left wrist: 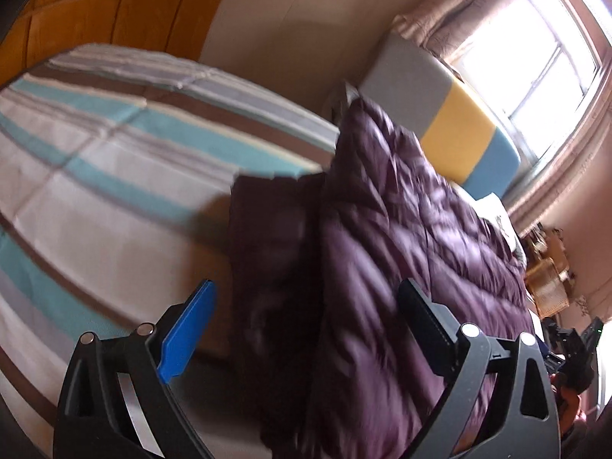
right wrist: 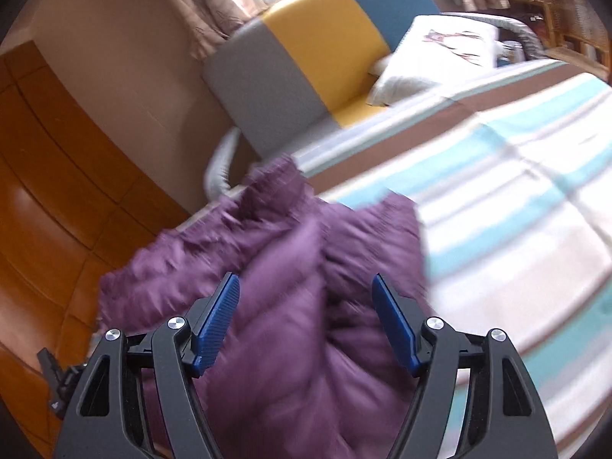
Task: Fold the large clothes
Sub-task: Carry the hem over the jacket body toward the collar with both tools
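Observation:
A purple quilted jacket (left wrist: 401, 237) lies bunched on the striped bed cover (left wrist: 95, 176). In the left wrist view my left gripper (left wrist: 308, 287) is open wide; a dark fold of the jacket shows between its fingers, and the pads do not press on it. In the right wrist view the same jacket (right wrist: 290, 267) spreads, blurred, under and between the fingers of my right gripper (right wrist: 305, 279), which is open with its blue pads (right wrist: 216, 321) clear of the cloth. The jacket's near part is hidden below both frames.
A grey, yellow and blue headboard (right wrist: 306, 61) stands at the bed's end, with a white pillow (right wrist: 428, 57) beside it. A curtained bright window (left wrist: 535, 57) is behind. An orange wooden surface (right wrist: 57, 191) lies beyond the bed's edge. Wooden furniture (left wrist: 550, 271) stands by the wall.

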`<state>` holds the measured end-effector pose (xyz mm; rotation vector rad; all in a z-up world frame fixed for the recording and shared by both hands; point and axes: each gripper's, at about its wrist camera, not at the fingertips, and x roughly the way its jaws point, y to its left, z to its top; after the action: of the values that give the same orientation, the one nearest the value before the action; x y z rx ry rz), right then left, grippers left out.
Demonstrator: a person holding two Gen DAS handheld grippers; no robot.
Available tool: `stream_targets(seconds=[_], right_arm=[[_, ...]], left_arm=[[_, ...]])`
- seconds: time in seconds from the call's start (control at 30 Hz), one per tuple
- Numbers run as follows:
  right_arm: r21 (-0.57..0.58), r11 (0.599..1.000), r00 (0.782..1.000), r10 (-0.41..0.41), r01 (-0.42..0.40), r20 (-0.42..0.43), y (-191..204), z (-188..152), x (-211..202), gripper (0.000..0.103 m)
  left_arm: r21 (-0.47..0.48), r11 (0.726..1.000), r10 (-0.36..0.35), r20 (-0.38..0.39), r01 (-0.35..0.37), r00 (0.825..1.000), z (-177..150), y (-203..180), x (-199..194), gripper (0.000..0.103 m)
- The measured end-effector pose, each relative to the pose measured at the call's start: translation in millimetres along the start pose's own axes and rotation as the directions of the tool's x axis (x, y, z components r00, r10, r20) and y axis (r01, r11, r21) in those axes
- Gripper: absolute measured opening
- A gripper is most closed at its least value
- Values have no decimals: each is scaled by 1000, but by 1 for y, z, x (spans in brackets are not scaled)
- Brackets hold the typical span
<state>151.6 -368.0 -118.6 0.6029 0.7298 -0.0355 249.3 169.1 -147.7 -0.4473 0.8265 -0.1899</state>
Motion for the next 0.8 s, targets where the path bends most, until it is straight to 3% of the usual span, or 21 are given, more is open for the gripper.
stream_targets(seconds=[0.07, 0.13, 0.27, 0.3, 0.33, 0.37, 0.47, 0.57, 0.8], right_arm=[[6, 999, 999, -38, 38, -7, -8, -11, -7, 83], [49, 998, 998, -37, 39, -44, -19, -23, -10, 84], [118, 993, 994, 24, -11, -110, -29, -38, 0, 85], [135, 990, 991, 57, -41, -119, -31, -41, 5, 85], [122, 991, 992, 65, -51, -111, -30, -41, 6, 79], [100, 992, 988, 86, -74, -126, -27, -41, 9, 55], [75, 990, 979, 127, -116, -158, -21, -45, 11, 31], [52, 989, 975, 147, -140, -169, -21, -47, 3, 23], [58, 978, 955, 208, -200, -210, -41, -64, -41, 22]], left_arm=[[-2, 1000, -18, -22, 18, 1000, -9, 2, 1, 96], [-24, 998, -57, -56, 56, 997, -19, 3, 5, 96], [16, 999, -42, -62, 43, 997, -26, -8, 5, 96], [36, 999, -29, -69, 32, 997, -26, -12, 6, 88], [53, 998, -27, -76, 31, 997, -27, -15, 6, 80], [86, 996, -16, -94, 25, 995, -29, -21, 7, 70], [119, 991, -37, -124, 52, 992, -35, -31, 2, 45], [170, 983, -44, -136, 67, 990, -41, -38, -8, 34], [231, 962, -98, -196, 143, 976, -73, -40, -52, 33]])
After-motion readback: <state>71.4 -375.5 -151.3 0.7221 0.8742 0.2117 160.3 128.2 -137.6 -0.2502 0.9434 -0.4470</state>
